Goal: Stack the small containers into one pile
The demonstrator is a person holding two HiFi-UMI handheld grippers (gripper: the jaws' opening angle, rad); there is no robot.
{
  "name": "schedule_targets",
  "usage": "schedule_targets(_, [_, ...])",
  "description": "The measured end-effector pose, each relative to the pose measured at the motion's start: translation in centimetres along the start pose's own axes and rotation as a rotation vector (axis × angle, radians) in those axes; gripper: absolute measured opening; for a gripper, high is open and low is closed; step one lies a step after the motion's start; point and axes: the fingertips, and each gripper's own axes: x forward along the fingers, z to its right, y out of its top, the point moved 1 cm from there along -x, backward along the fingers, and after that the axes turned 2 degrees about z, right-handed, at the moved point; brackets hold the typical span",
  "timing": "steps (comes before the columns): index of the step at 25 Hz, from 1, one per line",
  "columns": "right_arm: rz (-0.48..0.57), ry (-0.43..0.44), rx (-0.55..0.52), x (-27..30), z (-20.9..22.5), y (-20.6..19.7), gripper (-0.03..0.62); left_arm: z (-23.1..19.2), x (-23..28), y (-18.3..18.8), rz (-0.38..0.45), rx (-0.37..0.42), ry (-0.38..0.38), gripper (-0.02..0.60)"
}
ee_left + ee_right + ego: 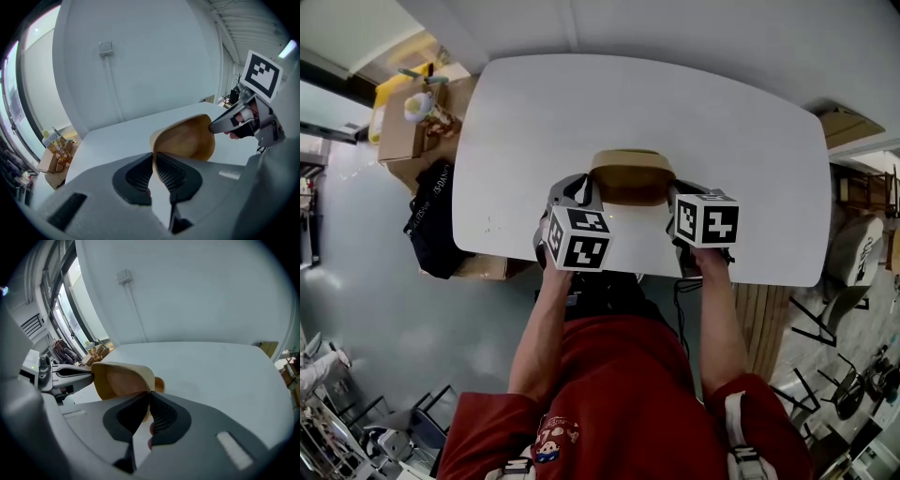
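Observation:
A tan, rounded-square container [630, 175] hangs just above the white table [675, 103] near its front edge, held from both sides. My left gripper [581, 200] is shut on its left rim; in the left gripper view the thin wall of the container [185, 138] is pinched between the black pads [169, 172]. My right gripper [673, 208] is shut on the opposite rim, and in the right gripper view the same container [119, 379] sits clamped at the pads [159, 414]. A second tan edge [160, 383] shows behind it; whether that is another nested container I cannot tell.
Cardboard boxes with bottles [417, 117] and a dark bag [436, 220] stand on the floor left of the table. Chairs [853, 253] are at the right. The person's red-clad body [619, 394] is close against the table's front edge.

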Motion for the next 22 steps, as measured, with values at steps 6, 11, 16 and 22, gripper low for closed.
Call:
schedule_targets(6, [-0.056,-0.014,-0.021,1.0,0.7,0.1,0.017,0.0,1.5,-0.8,-0.065,-0.007,-0.039,0.034])
schedule_targets(11, [-0.111,-0.010,-0.033,2.4,0.8,-0.1,0.017,-0.2,2.6,-1.9,-0.114,-0.017,-0.067,0.034])
schedule_targets(16, [-0.140,-0.008,-0.037,3.2,1.2,0.0,0.017,-0.2,3.3,-2.1,-0.137,-0.025,-0.083,0.035])
schedule_targets(22, [-0.166,-0.006,-0.038,4.3,1.5,0.3,0.018,-0.5,4.1,-2.3,-0.160,-0.032,-0.100,0.041])
